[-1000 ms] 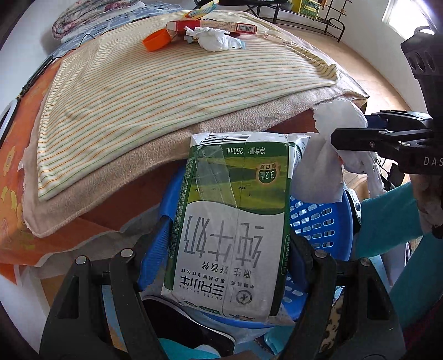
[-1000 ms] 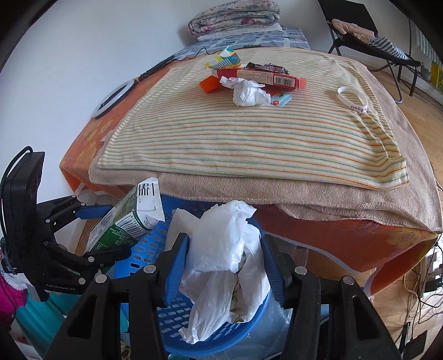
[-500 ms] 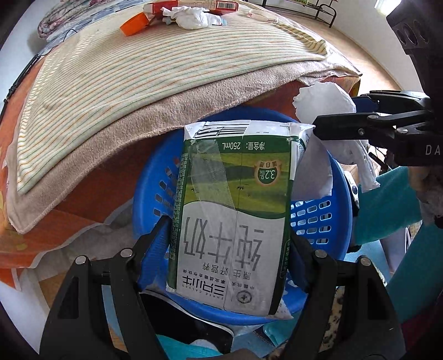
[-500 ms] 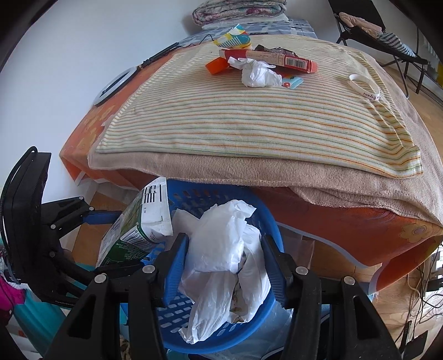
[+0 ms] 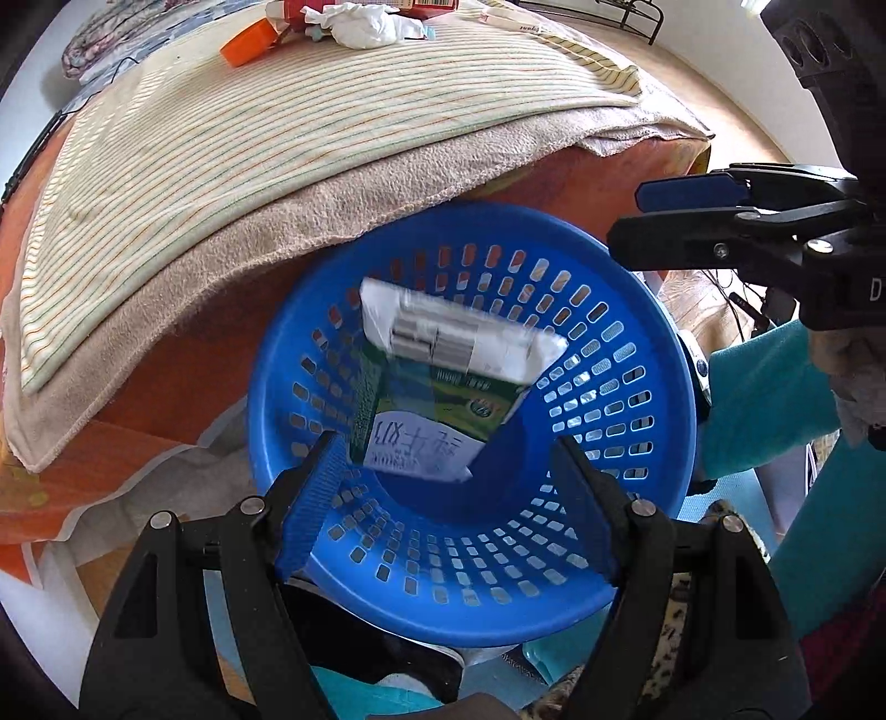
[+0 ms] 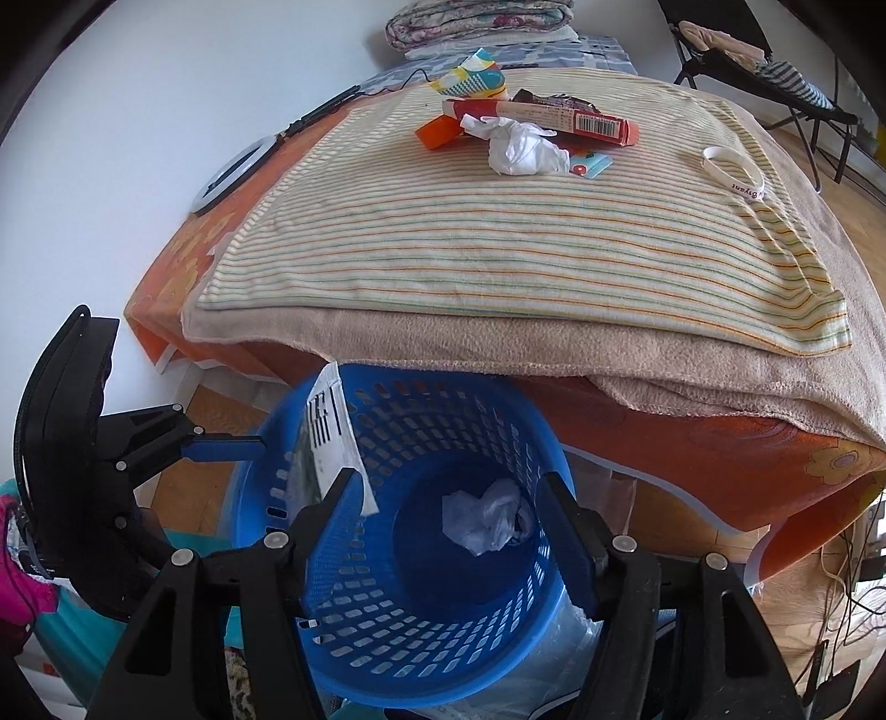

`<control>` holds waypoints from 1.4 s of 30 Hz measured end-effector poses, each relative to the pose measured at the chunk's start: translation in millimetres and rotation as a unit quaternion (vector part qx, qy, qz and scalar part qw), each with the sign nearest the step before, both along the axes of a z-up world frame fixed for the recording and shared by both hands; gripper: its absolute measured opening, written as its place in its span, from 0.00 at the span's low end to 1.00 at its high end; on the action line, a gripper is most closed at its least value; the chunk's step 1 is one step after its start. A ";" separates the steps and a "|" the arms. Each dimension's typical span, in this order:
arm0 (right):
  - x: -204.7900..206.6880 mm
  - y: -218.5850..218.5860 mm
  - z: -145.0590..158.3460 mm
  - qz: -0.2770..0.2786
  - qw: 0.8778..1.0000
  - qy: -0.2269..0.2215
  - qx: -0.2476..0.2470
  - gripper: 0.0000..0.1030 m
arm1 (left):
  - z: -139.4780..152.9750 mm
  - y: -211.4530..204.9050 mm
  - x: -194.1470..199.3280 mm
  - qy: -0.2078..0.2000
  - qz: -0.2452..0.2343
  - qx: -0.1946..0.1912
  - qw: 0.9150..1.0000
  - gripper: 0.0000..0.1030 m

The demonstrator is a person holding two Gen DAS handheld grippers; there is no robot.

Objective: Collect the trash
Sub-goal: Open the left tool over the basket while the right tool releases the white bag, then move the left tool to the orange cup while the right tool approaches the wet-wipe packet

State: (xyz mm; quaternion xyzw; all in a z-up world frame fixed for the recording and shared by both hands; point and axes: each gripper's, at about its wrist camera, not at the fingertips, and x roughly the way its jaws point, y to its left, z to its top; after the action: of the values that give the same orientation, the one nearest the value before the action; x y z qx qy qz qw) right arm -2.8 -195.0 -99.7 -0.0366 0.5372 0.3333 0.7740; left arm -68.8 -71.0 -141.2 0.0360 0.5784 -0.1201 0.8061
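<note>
A blue perforated basket stands on the floor against the bed's edge. A green-and-white milk carton is inside it, blurred, free of my fingers; its white end shows in the right wrist view. A crumpled white tissue lies at the basket's bottom. My left gripper is open and empty over the basket's near rim. My right gripper is open and empty above the basket; it also shows in the left wrist view.
On the striped blanket at the far side lie a white tissue wad, an orange lid, a red box, a patterned wrapper and a white wristband. A folding chair stands at back right.
Both grippers opened over the basket. The milk carton left the left gripper and dropped in. The white tissue left the right gripper and now lies at the basket's bottom.
</note>
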 end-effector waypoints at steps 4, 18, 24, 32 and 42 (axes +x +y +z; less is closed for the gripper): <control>-0.4 1.7 0.6 0.002 1.000 -0.001 0.000 0.65 | 1.4 -2.0 1.0 -0.001 -0.001 -0.001 1.000 0.76; 4.2 -6.2 5.0 -0.015 1.000 -0.004 0.004 0.70 | 19.0 15.2 16.1 -0.025 0.039 -0.012 0.999 0.76; 13.7 -12.6 14.2 -0.032 0.999 -0.008 0.012 0.77 | 40.4 32.4 35.3 -0.057 0.070 -0.015 0.996 0.76; 41.0 -26.1 35.9 -0.064 0.997 -0.013 0.035 0.78 | 69.7 52.7 68.5 -0.091 0.106 -0.024 0.990 0.76; 86.9 -26.7 74.8 -0.073 0.995 -0.035 0.059 0.78 | 92.2 78.1 118.9 -0.117 0.125 -0.032 0.985 0.76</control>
State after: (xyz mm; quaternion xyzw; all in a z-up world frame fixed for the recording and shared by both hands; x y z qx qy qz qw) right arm 84.0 -221.7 -24.9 0.0370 0.4907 0.3052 0.8153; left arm 50.1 7.1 -49.0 -0.0491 0.4756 -0.0320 0.8777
